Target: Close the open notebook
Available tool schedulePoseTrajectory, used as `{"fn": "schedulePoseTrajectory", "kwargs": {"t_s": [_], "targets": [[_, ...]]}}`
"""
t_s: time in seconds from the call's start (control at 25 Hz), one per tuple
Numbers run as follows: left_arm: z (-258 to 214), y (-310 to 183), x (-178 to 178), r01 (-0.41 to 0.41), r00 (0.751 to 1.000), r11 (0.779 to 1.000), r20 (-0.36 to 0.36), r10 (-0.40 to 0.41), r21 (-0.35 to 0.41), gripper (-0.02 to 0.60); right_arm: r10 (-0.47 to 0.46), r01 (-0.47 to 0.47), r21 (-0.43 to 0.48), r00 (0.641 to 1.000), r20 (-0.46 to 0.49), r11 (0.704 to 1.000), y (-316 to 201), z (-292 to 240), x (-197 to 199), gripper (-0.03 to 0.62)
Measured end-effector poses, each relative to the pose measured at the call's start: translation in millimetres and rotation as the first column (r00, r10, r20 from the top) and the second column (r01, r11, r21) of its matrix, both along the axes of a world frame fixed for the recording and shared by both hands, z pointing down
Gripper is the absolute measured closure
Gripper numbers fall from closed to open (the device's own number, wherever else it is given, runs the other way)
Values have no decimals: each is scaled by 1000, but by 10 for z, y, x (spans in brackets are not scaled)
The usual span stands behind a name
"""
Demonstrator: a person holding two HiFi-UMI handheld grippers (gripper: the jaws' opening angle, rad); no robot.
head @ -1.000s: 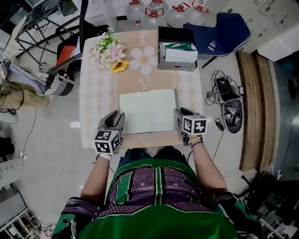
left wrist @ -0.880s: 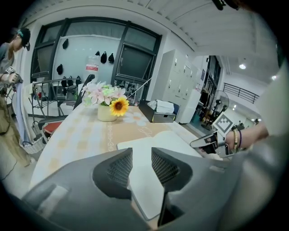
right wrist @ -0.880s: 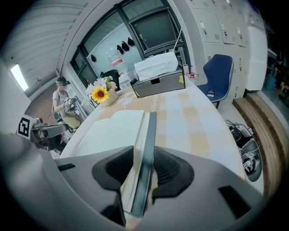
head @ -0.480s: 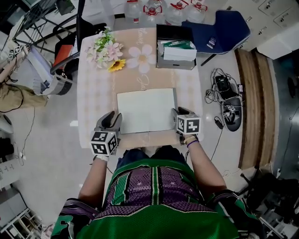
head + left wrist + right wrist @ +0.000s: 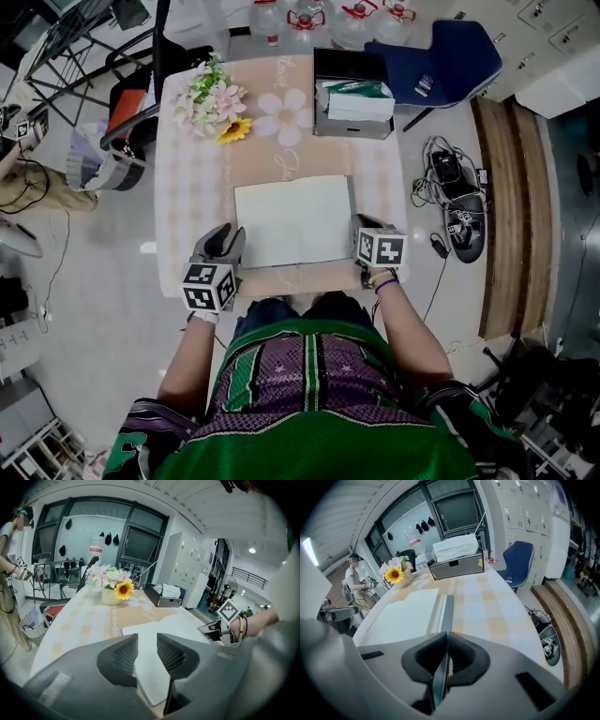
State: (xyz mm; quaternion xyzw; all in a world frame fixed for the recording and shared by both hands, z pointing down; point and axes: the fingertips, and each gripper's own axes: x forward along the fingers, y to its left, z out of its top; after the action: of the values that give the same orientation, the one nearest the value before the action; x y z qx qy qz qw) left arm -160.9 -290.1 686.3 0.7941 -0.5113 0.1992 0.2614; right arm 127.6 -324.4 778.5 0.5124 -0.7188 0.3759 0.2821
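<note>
A pale grey floor (image 5: 94, 309) surrounds the counter (image 5: 187, 202), which is draped in a checked cloth. A blue chair (image 5: 450, 56) stands past its far right corner, with water bottles (image 5: 309, 23) nearby. Wooden planks (image 5: 511, 216) run along the right, beside tangled cables (image 5: 448, 173). Large dark-framed windows (image 5: 140, 545) and white lockers (image 5: 511, 503) line the walls.

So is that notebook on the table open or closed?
Open: the notebook lies spread flat, blank white pages up. The right gripper, jaws closing, pinches the dark right cover edge.
</note>
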Motion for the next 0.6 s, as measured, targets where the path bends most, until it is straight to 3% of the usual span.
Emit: {"fn": "schedulePoseTrajectory", "kwargs": {"t_s": [0.6], "targets": [[-75, -22, -9, 11, 1000, 1000, -11, -11, 23, 454, -20, 19, 49, 999, 33, 999, 6, -251, -24, 595]]}}
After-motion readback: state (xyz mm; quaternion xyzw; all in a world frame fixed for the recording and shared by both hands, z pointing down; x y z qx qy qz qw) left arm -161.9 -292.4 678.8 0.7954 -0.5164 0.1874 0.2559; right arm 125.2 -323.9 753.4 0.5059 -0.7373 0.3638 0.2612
